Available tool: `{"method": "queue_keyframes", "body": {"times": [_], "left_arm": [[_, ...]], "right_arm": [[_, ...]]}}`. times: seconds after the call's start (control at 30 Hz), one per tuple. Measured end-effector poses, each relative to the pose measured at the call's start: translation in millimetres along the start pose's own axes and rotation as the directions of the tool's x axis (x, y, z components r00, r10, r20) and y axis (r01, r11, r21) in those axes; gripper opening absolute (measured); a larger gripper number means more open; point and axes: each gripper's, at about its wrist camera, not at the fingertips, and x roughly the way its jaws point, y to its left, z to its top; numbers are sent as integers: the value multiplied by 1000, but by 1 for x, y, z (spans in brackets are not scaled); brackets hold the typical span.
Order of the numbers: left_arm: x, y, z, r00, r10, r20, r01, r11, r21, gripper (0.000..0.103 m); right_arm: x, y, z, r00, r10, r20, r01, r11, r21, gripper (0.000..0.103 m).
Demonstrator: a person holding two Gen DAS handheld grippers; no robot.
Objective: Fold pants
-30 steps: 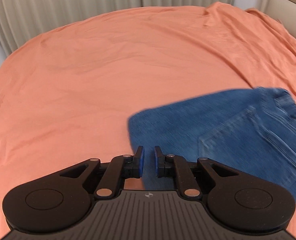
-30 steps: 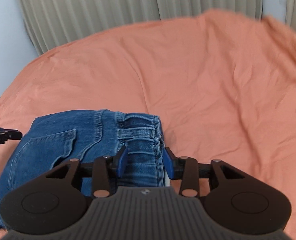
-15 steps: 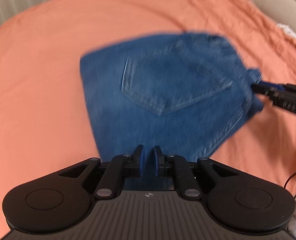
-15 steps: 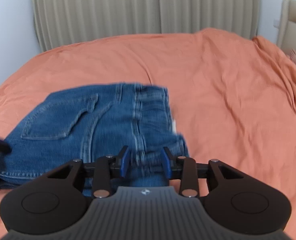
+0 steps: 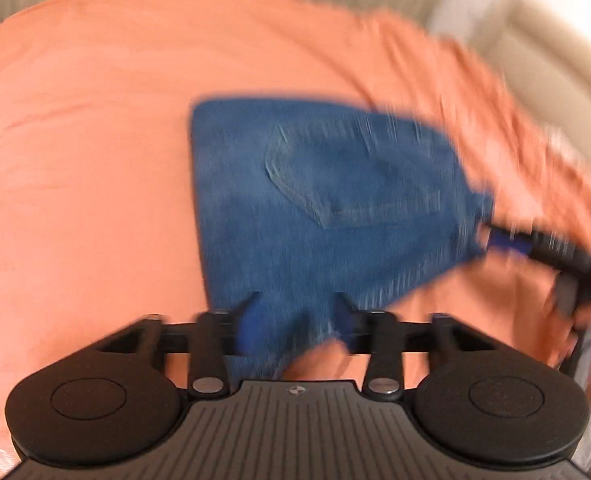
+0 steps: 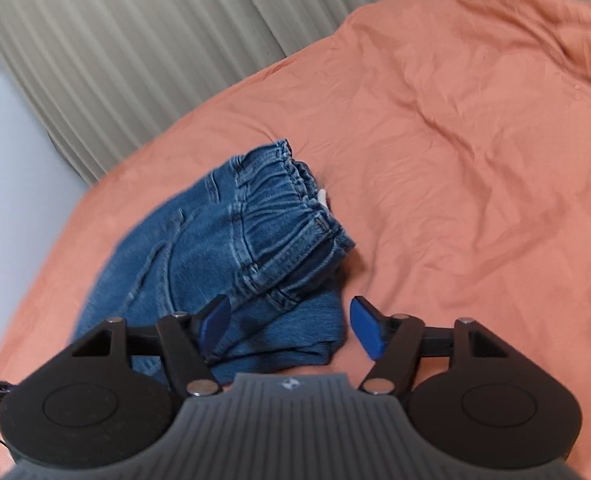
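Releasing folded jeans (image 6: 231, 264) on bed (image 6: 475, 160) | left tool (image 5: 295, 320) and right tool (image 6: 291, 324) just opened, denim loose between | withdraw toward 6 o'clock, avoid snagging waistband.

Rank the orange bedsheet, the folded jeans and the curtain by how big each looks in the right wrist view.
1. Orange bedsheet, largest.
2. Curtain.
3. Folded jeans, smallest, though near the lens; the curtain is cut off by the frame, so those two are close.

Both wrist cameras look steeply down, close over the folded jeans (image 5: 327, 208) they share; the left view seems blurred.
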Motion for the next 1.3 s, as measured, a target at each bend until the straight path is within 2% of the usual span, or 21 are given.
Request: {"method": "queue_keyframes", "body": {"times": [0.1,0.17,0.23,0.4,0.5,0.6,0.67,0.73,0.8,0.83,0.87,0.9,0.97,1.03,1.13,1.2,1.3], "left_arm": [[5,25,9,998,-29,63,38,989,-141,61],[13,43,12,992,-49,115,75,970,-233,68],[23,58,14,984,-64,168,112,949,-294,71],[56,91,20,978,-124,171,186,888,-421,71],[72,100,25,968,-174,181,240,857,-456,71],[90,101,32,965,-202,166,257,853,-454,71],[98,102,32,960,-220,174,276,843,-461,71],[101,104,30,955,-233,182,293,834,-467,65],[101,104,29,954,-237,183,296,838,-459,58],[100,103,29,955,-232,185,293,841,-455,56],[99,102,29,956,-228,186,290,843,-452,51],[98,100,30,957,-219,189,283,845,-453,42],[93,98,31,963,-187,192,257,849,-461,26],[88,96,33,963,-183,197,256,850,-461,20],[76,88,43,967,-170,191,238,875,-421,16],[65,84,49,965,-178,194,243,884,-399,15],[40,79,61,966,-158,205,222,912,-344,14]], "right_arm": [[9,-6,6,999,42,-5,-42,997,60,70],[17,-8,9,998,52,-23,-50,995,88,72],[28,-13,10,997,55,-46,-50,992,117,74],[45,-29,13,987,147,-58,-130,965,226,76],[51,-35,14,981,187,-50,-167,947,275,77],[58,-40,16,971,236,-36,-213,923,320,82],[61,-46,17,962,271,-16,-246,897,368,82],[64,-57,18,952,308,9,-280,854,438,82],[66,-67,18,942,334,34,-305,809,502,75],[68,-69,18,946,323,31,-292,806,514,62],[69,-70,18,952,305,18,-271,814,514,55],[70,-69,18,955,297,9,-261,820,509,52],[71,-66,18,955,295,9,-261,829,494,34],[69,-61,18,953,303,20,-276,835,476,26],[62,-51,20,951,306,39,-290,844,452,21],[56,-39,26,954,295,51,-290,864,413,21],[46,-20,34,947,313,76,-317,865,389,20]]}}
